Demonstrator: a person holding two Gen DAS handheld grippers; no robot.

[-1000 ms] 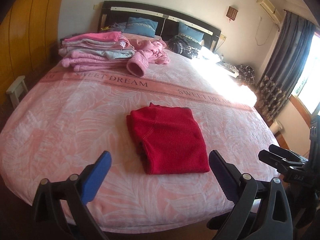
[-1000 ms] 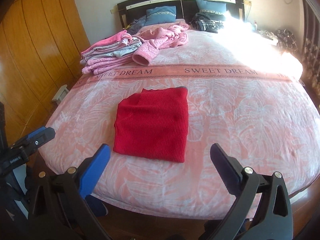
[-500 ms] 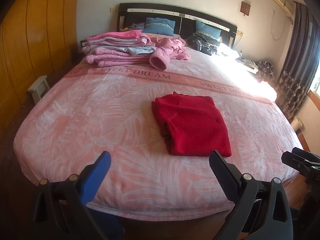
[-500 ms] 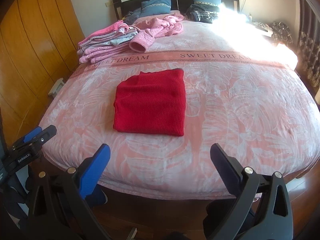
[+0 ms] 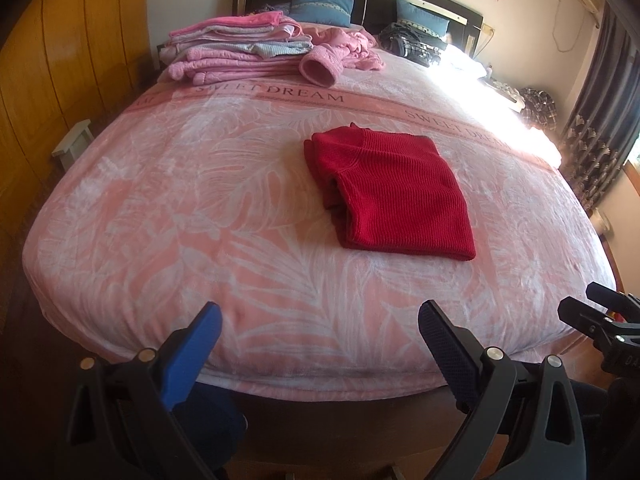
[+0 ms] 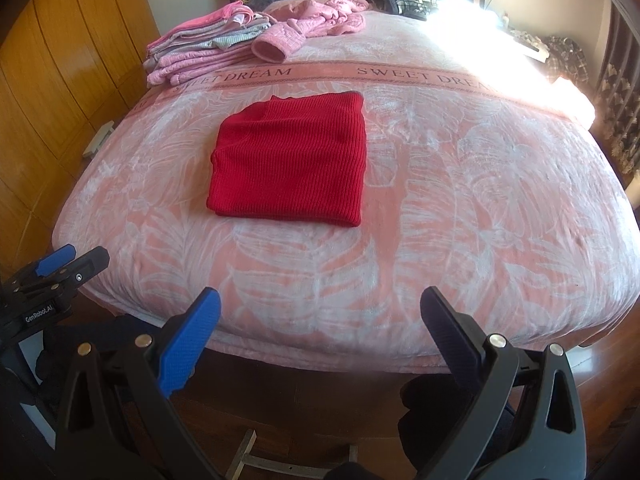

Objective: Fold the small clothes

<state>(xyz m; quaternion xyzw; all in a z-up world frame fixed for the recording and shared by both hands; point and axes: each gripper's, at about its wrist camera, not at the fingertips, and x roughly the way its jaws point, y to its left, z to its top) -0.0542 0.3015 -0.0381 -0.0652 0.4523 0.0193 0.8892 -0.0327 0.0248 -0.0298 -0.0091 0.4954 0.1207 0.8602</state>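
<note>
I hold the left gripper (image 5: 318, 334) and the right gripper (image 6: 320, 320) at the near edge of the bed (image 5: 160, 200), jaws spread wide and empty, clear of the fabric. The red knit sweater (image 6: 290, 160) lies folded into a flat rectangle on the pink blanket, centre of the bed, well apart from both tools. I judge this fold complete. At the far left sits a stack of folded clothes (image 5: 236, 50); beside it, a crumpled pink garment (image 5: 344, 50) probably awaits folding.
</note>
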